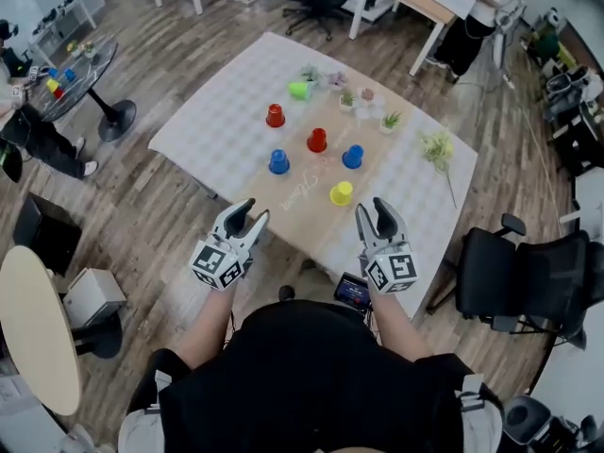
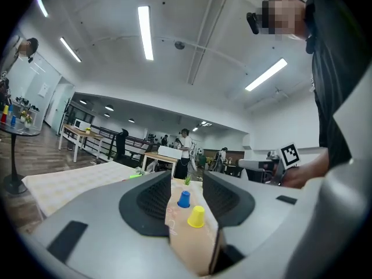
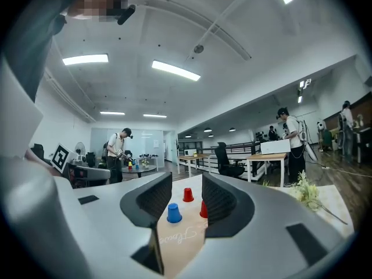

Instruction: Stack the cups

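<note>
Checked tabletop [image 1: 217, 111]: left gripper [image 1: 252, 211] and right gripper [image 1: 373, 209] half-open, empty (both at the near edge); advise level approach, jaws squarely straddling yellow cup [image 1: 341, 193] first.

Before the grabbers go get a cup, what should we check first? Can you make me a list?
1. Left gripper is empty, jaws apart: ok.
2. Right gripper is empty, jaws apart: ok.
3. Yellow cup, the nearest one, stands mouth-down with free space around it: ok.
4. Green cup is standing: not ok, it lies on its side.
5. Grippers are close enough to grab a cup: not ok, both are at the near edge of the table.
6. Little plants leave room to reach the far cups: cannot tell.
</note>
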